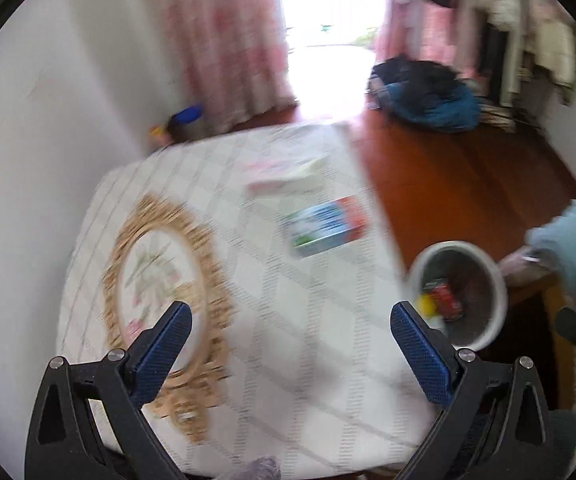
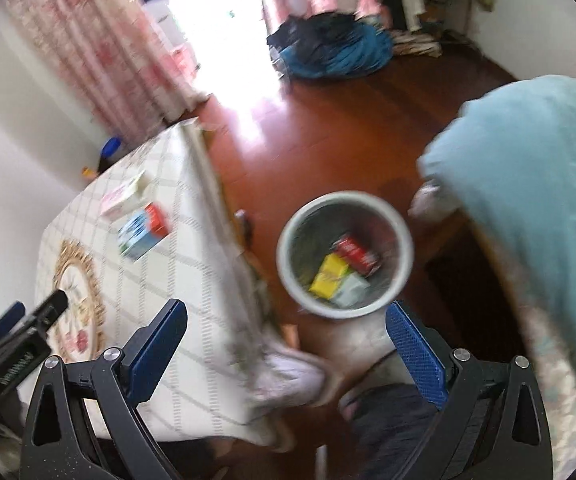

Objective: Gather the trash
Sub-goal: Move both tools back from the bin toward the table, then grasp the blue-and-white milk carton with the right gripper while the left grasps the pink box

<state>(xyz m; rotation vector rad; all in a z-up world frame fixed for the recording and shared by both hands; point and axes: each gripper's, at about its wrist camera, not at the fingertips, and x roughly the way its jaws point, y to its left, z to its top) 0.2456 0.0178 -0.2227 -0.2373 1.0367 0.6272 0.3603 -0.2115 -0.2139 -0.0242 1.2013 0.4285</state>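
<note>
Both frames smeared by motion blur. Left gripper (image 1: 290, 330) low in the left wrist view, jaws spread wide with nothing between them, blue pads (image 1: 163, 348) hanging over a table under a white checked cloth (image 1: 288, 360). Lying on that cloth above the jaw gap, at centre frame: a blue, white and red carton (image 1: 326, 226), well apart from the pads, and just beyond it, toward the upper middle, a pale pink and white packet (image 1: 281, 178). Left of the gap, partly behind the left pad, a round woven mat with a floral centre (image 1: 155, 276). At right of frame, beside the right pad and off the table edge, a white-rimmed waste bin (image 1: 496, 280) on the red-brown wooden floor (image 1: 468, 176), red and yellow items visible inside. Right gripper (image 2: 285, 326) low in the right wrist view, jaws likewise spread and holding nothing. Just above the gap, slightly right of centre, the same bin (image 2: 288, 240) seen from above, containing a red box (image 2: 358, 254), a yellow packet (image 2: 330, 276) and a pale packet (image 2: 352, 290). Table at left of frame, with the carton (image 2: 143, 232) and the pink packet (image 2: 121, 196) well left of and above the jaws. Part of the left gripper visible at lower left. At right, a light blue sleeve (image 2: 528, 184). Pink floral curtains (image 2: 87, 52) at upper left; a heap of dark and teal clothing (image 2: 332, 52) on the floor at top.
</note>
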